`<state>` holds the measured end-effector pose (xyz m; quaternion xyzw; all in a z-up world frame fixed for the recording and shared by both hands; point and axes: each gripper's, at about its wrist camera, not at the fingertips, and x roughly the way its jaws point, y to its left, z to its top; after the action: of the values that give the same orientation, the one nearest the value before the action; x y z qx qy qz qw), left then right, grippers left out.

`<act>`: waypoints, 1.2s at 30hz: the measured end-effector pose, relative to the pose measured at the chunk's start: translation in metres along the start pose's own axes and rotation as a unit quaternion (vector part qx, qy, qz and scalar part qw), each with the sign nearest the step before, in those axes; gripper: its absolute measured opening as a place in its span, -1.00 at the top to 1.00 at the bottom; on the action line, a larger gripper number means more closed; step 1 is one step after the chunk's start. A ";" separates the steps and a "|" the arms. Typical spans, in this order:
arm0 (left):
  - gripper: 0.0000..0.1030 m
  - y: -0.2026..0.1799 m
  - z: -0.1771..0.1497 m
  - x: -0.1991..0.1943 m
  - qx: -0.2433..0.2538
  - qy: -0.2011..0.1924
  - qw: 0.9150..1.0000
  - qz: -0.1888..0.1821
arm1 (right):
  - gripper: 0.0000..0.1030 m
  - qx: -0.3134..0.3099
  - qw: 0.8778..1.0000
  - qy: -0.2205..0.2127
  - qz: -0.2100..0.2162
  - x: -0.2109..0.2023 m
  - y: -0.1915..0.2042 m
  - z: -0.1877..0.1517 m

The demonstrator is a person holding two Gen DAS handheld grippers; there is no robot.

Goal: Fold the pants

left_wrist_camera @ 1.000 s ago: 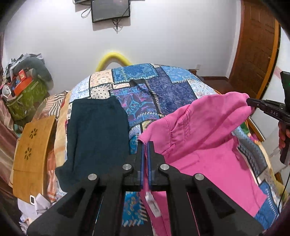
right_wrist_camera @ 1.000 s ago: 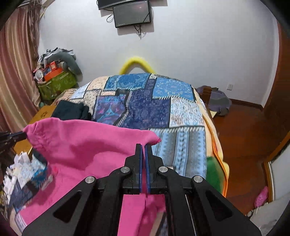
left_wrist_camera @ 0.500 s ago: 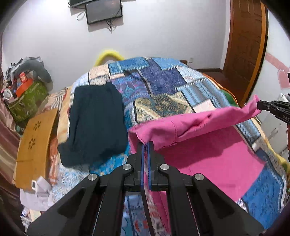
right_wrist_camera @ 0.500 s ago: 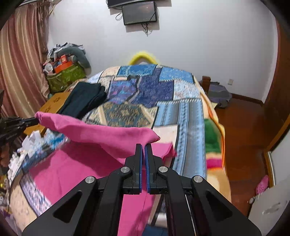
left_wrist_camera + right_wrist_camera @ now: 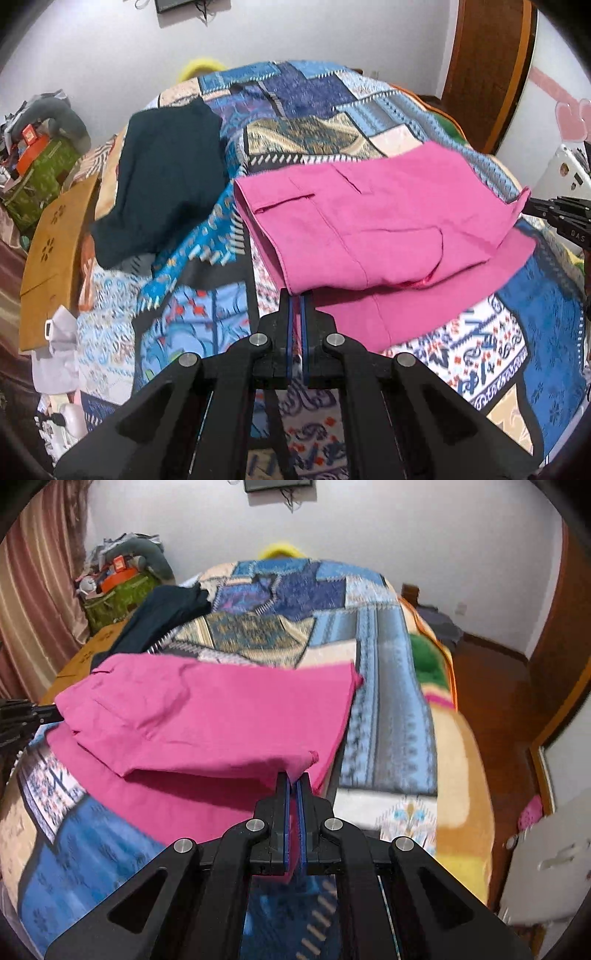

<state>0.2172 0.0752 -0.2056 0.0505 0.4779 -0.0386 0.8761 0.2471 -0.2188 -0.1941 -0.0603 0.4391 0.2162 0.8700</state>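
Pink pants (image 5: 362, 225) lie doubled over on the patchwork bedspread (image 5: 303, 96), the waist half with its pockets resting on the lower layer. My left gripper (image 5: 295, 299) is shut on the near left corner of the upper layer. My right gripper (image 5: 294, 777) is shut on the opposite corner; it also shows at the right edge of the left wrist view (image 5: 532, 206). The pants fill the middle of the right wrist view (image 5: 207, 716). The left gripper shows at the far left there (image 5: 48, 710).
A dark folded garment (image 5: 166, 173) lies on the bed left of the pants, also seen in the right wrist view (image 5: 162, 616). A wooden board (image 5: 51, 251) and a cluttered green bag (image 5: 40, 166) stand left of the bed. A wooden floor (image 5: 491, 701) lies to the right.
Both grippers have lowered and pulled back toward the near edge of the bed. The raised pink layer has come down flat over the lower layer.
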 end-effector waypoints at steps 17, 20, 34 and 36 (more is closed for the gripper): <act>-0.62 -0.004 0.003 -0.038 -0.003 -0.026 0.999 0.027 | -0.44 -0.032 0.999 -0.011 -0.007 -0.037 0.021 -0.012; -0.70 -0.016 0.013 -0.040 0.009 -0.033 0.999 0.016 | -0.44 -0.063 0.998 -0.009 0.010 -0.030 0.038 -0.004; -0.72 -0.079 0.028 0.008 0.101 0.020 0.995 -0.009 | -0.12 -0.140 0.988 0.047 0.050 0.024 0.077 0.011; -0.72 -0.082 0.029 0.012 0.105 0.025 0.994 -0.013 | 0.30 -0.146 0.986 0.046 0.057 0.027 0.080 0.015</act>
<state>0.2386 -0.0097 -0.2047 0.1368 0.4937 -0.0982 0.8532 0.2380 -0.1336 -0.1999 -0.1717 0.4452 0.3246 0.8167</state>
